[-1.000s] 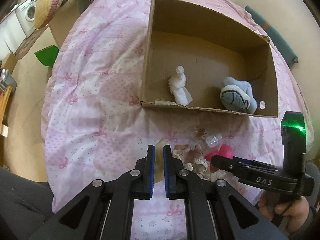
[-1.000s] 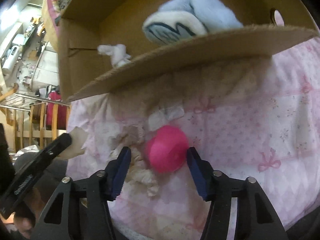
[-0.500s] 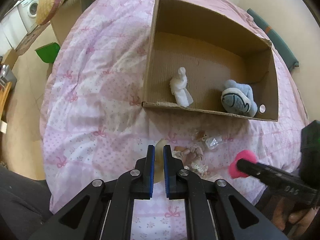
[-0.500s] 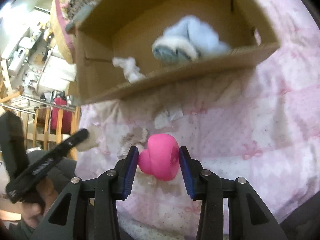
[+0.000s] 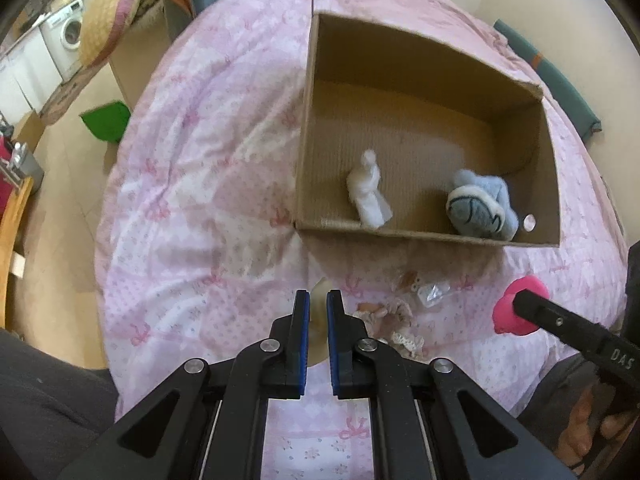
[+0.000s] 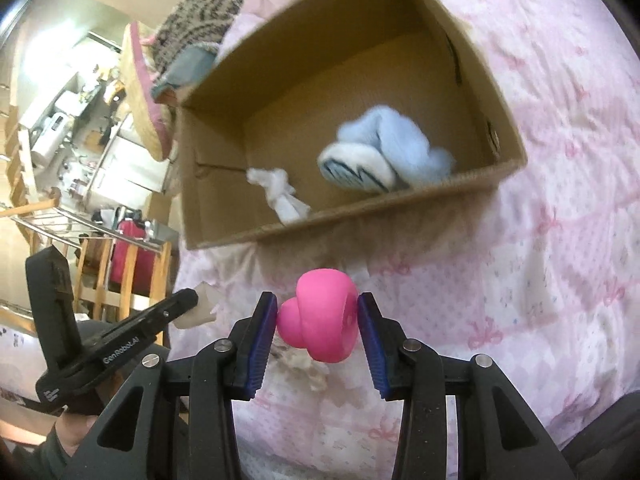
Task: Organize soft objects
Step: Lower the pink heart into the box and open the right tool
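My right gripper (image 6: 318, 330) is shut on a pink soft toy (image 6: 322, 316) and holds it above the pink quilt, in front of the open cardboard box (image 6: 360, 216); toy and gripper also show in the left wrist view (image 5: 518, 310). The box (image 5: 424, 234) holds a white cloth toy (image 5: 368, 190) and a blue plush (image 5: 478, 206). My left gripper (image 5: 316, 312) is shut on a cream soft piece (image 5: 318, 300), which also shows in the right wrist view (image 6: 198, 310). A small lace doll (image 5: 394, 320) lies on the quilt beside it.
A clear plastic scrap (image 5: 432, 292) lies near the box front. The pink quilt (image 5: 192, 184) covers the bed. A woven cushion (image 5: 108, 12) and folded clothes sit at the far end. A green bin (image 5: 106, 120) stands on the floor at left.
My right gripper closed on the pink toy, lifted it off the quilt and carried it to the right and up. The left gripper has stayed put.
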